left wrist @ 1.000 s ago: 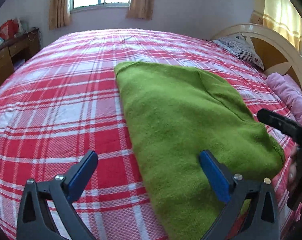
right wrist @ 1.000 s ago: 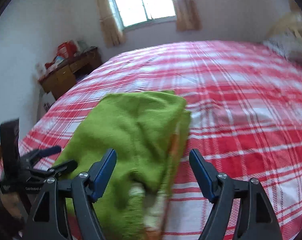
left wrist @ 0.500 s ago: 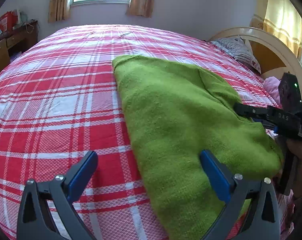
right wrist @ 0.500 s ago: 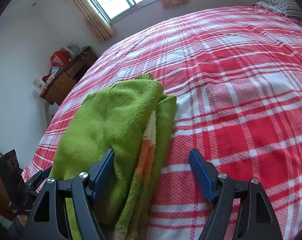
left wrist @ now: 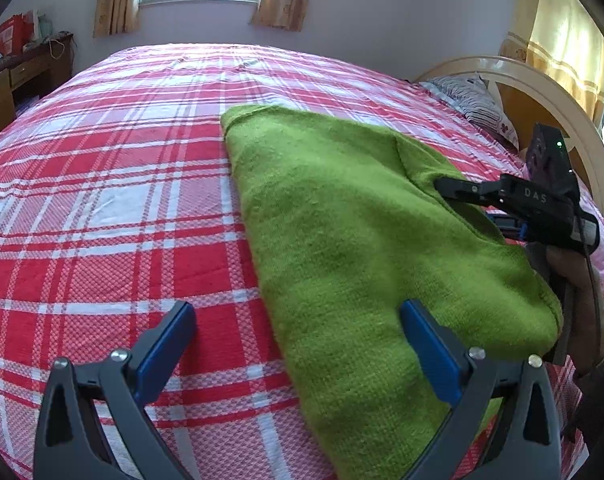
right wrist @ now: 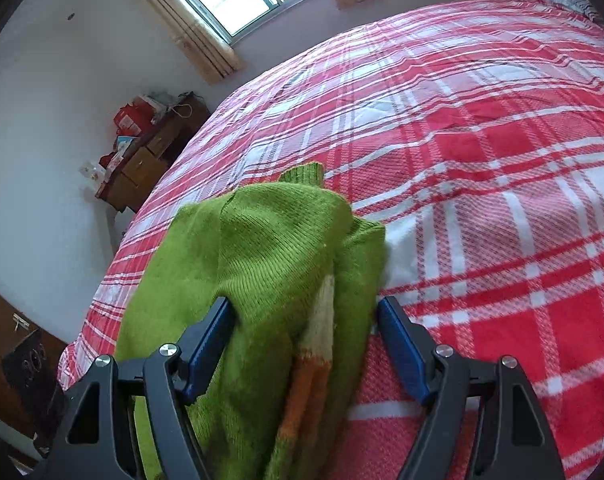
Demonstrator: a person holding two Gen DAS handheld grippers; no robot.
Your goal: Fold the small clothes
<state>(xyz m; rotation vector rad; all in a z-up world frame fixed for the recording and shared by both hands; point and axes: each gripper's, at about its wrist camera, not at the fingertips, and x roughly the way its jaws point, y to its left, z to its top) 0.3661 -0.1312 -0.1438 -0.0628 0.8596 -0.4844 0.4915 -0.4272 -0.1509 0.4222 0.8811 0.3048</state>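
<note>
Two grippers are set at one green sweater (left wrist: 353, 240), which lies partly folded on the red plaid bed (left wrist: 114, 200). The left gripper (left wrist: 298, 344) is held with fingers spread and nothing between the pads; one finger hovers over the knit, the other over the bedspread. The right gripper (right wrist: 305, 340) is seen with fingers released and wide, straddling the sweater's thick edge where an orange and cream stripe (right wrist: 313, 360) shows; no pinch is made yet. For a clean fold, all layers at that edge should probably be gathered between the right fingers before closing, so no layer slips out. The near corner should be taken equally by the left, and both lifted together.
</note>
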